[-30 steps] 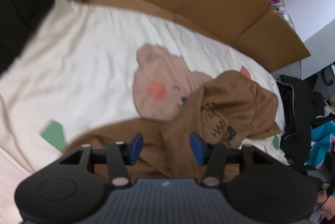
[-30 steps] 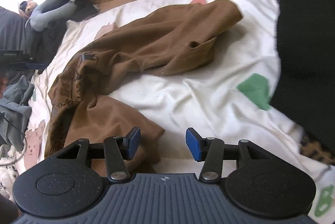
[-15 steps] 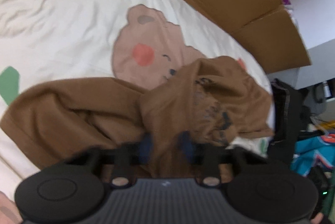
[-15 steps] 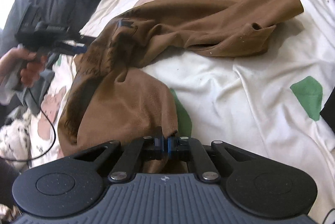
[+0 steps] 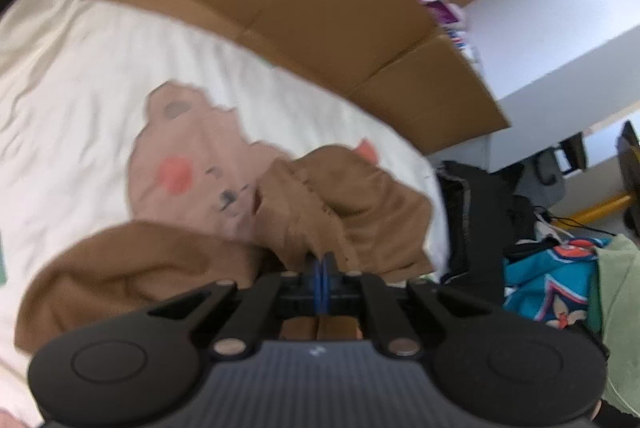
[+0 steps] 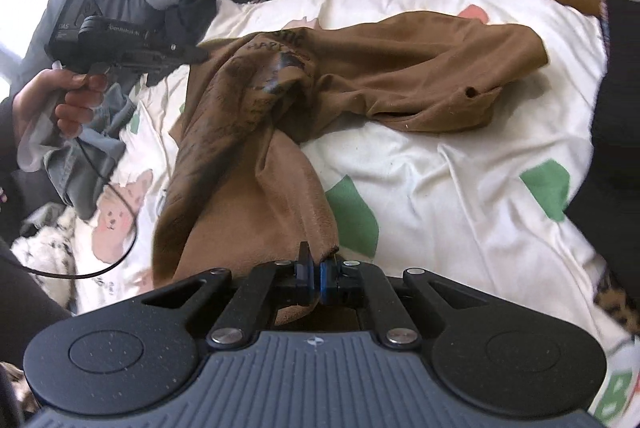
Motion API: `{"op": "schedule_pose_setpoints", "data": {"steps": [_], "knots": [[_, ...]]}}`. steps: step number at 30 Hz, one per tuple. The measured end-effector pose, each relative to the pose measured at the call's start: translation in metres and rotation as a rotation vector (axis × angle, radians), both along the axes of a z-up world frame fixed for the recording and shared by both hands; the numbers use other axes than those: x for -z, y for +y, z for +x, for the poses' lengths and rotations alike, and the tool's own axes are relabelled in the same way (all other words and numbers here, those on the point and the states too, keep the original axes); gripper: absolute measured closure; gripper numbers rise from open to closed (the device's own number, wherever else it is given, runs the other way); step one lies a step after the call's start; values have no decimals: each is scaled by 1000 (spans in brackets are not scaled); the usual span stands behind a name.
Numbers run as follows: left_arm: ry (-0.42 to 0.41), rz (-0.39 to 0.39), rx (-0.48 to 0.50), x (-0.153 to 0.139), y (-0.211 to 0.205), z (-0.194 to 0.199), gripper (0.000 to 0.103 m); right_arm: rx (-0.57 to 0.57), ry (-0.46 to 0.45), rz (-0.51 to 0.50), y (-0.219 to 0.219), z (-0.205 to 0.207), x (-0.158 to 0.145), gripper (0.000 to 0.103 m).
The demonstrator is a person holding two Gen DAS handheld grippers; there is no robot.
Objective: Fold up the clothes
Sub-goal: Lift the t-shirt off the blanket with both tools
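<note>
Both grippers are clamped on the same crumpled brown cotton T-shirt with dark printed lettering (image 6: pixel 360 76), which lies bunched on the cream bedsheet with bear and green-patch prints (image 6: pixel 460 164).

Right gripper (image 6: pixel 314 278): jaws pinched together on a near edge of the shirt, cloth wedged between the blue pads. From there the fabric runs up and left as a raised ridge to the left gripper (image 6: pixel 192 54), seen in the right wrist view held in the person's left hand (image 6: pixel 60 100) at far left. Left wrist view confirms: left gripper (image 5: pixel 319 280) closed on a fold of brown cloth, the rest of the shirt (image 5: pixel 352 204) heaped just ahead of it.

Key relation: the stretch between the two grips runs near-to-far-left, while the bulk of the shirt trails off to the far right, towards the dark garment (image 6: pixel 616 108) at the right edge of the bed. So the shirt's long axis lies roughly across the bed, and the loose mass sits on the right gripper's side (the left one is pinned at the far-left end).

Judgement: shirt is not flat and shows no tidy fold. Any spreading move has to pull the two grips apart along that ridge so the far-right tail drags clear rather than rolls under.

Left wrist view is motion-blurred; which hem or seam is pinched, can't tell.
</note>
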State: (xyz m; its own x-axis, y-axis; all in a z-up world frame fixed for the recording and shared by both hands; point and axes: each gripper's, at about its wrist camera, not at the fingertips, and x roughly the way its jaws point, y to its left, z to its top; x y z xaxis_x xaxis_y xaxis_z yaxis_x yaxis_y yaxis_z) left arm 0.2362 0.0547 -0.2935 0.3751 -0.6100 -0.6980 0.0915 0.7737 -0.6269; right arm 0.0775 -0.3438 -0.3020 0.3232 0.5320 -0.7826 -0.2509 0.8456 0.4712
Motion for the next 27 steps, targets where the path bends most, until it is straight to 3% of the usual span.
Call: {"op": "schedule_pose_setpoints", "data": {"steps": [8, 14, 19, 22, 27], "knots": [[-86, -34, 51, -33, -19, 17, 102, 43, 35, 52, -9, -17, -27, 103], [-113, 4, 18, -52, -1, 22, 102, 93, 37, 152, -22, -20, -65, 103], [-132, 56, -21, -68, 25, 22, 102, 44, 45, 242, -16, -20, -85, 103], [-142, 85, -41, -74, 40, 22, 102, 6, 53, 213, -12, -19, -83, 103], [-131, 133, -81, -67, 57, 23, 103, 29, 96, 93, -18, -22, -52, 103]]}}
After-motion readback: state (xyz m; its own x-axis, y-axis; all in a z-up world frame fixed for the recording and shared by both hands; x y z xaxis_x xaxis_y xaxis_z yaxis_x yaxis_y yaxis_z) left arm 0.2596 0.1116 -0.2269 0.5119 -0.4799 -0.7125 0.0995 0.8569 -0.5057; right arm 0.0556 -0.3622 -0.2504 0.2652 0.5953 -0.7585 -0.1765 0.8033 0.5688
